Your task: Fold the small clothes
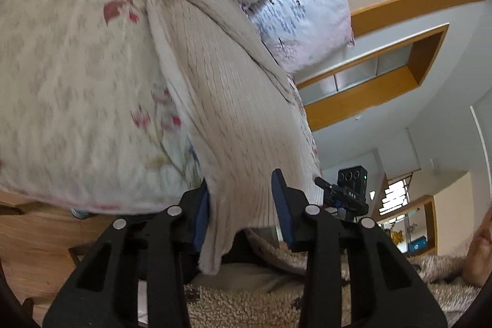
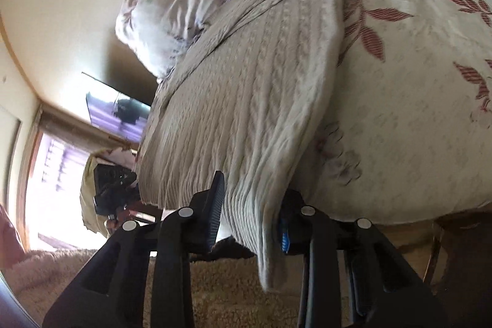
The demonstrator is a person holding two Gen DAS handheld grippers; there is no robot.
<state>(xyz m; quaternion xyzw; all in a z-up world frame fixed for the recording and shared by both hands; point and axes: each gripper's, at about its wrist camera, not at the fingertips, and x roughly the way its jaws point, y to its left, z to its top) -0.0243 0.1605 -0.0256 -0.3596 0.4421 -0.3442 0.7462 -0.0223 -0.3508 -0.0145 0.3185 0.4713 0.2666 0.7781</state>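
Note:
A cream cable-knit sweater (image 1: 221, 88) lies on the flowered bedspread (image 1: 77, 82), and its hem hangs over the bed's near edge. My left gripper (image 1: 241, 199) sits at that hem. The ribbed cloth spreads flat across the gap between its blue pads (image 1: 280, 205), which stand apart and do not pinch it, and one corner droops by the left pad. In the right wrist view, the same sweater (image 2: 246, 82) runs down into my right gripper (image 2: 250, 214). The hem is bunched in pleats there between the pads (image 2: 216, 205), and an end hangs below.
Patterned pillows (image 1: 295, 20) lie at the head of the bed, beside the sweater. A wooden bed frame (image 1: 37, 242) shows under the bedspread. A shaggy beige rug (image 2: 215, 282) covers the floor below. Part of a person (image 1: 479, 245) is at the left wrist view's right edge.

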